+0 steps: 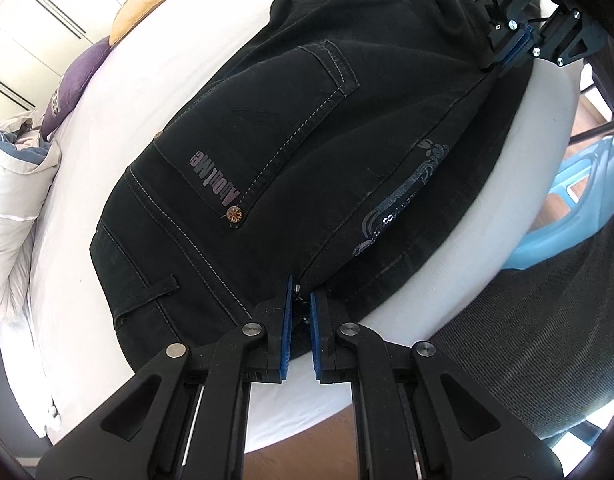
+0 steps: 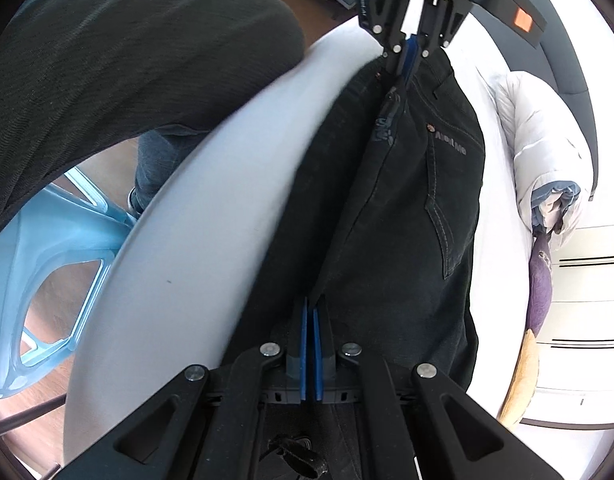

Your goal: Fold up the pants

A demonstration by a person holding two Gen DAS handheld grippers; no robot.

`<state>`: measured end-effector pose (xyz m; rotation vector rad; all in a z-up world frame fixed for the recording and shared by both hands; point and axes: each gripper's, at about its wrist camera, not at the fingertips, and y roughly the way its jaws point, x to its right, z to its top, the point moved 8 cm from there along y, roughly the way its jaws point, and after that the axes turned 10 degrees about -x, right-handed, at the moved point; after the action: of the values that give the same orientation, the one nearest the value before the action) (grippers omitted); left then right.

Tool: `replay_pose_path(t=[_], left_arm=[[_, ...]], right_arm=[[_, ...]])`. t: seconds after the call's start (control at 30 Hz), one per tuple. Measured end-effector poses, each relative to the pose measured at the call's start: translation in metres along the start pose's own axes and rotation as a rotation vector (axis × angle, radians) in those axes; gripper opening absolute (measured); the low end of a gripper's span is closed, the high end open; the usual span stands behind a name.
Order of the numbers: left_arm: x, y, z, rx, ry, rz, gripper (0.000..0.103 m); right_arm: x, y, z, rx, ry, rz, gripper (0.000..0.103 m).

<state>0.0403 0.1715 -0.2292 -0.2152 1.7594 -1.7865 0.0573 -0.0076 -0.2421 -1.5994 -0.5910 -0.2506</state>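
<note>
Black jeans [image 1: 307,152] lie on a white bed [image 1: 155,92], one half folded over the other, back pocket with a printed label facing up. My left gripper [image 1: 301,292] is shut on the jeans at the waistband edge by the zipper, near the bed's edge. My right gripper [image 2: 311,312] is shut on the jeans [image 2: 407,208] along the folded edge further down the leg. It also shows in the left wrist view [image 1: 511,52] at the top right, and the left gripper shows in the right wrist view [image 2: 407,56] at the top.
A white and blue padded jacket [image 1: 15,184], a purple cushion [image 1: 75,80] and a tan cushion [image 1: 151,4] lie on the bed's far side. A light blue plastic stool [image 2: 47,248] stands on the wooden floor beside the bed. The person's dark sleeve [image 2: 127,52] is nearby.
</note>
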Motion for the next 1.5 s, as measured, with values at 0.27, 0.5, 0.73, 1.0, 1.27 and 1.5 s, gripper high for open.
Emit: replay_pose_path(t=[0.27,0.5,0.73,1.0,1.27,1.5], left_arm=[[-0.003,0.006,0.016,-0.012,0.020,0.001,0.007],[-0.009,0.011,0.015,-0.010,0.015,0.006,0.007],[-0.012,0.013,0.013,-0.004,0.010,0.011,0.007],[-0.020,0.016,0.010,-0.036,-0.050,0.031,0.022],[-0.063,-0.046,0.010,-0.017,-0.182,0.053,0.027],[-0.080,-0.066,0.118,0.154,-0.324,-0.035,0.027]], right_arm=[[-0.006,-0.005,0.003,0.004,0.017,-0.002,0.003],[-0.010,-0.002,0.007,-0.005,0.013,-0.012,0.004],[-0.013,0.001,0.008,-0.004,0.024,-0.013,0.004],[-0.013,0.013,0.011,-0.029,0.051,-0.037,0.007],[-0.005,0.010,0.011,-0.008,0.216,-0.077,0.015],[0.016,-0.015,-0.005,0.065,0.469,-0.011,0.068]])
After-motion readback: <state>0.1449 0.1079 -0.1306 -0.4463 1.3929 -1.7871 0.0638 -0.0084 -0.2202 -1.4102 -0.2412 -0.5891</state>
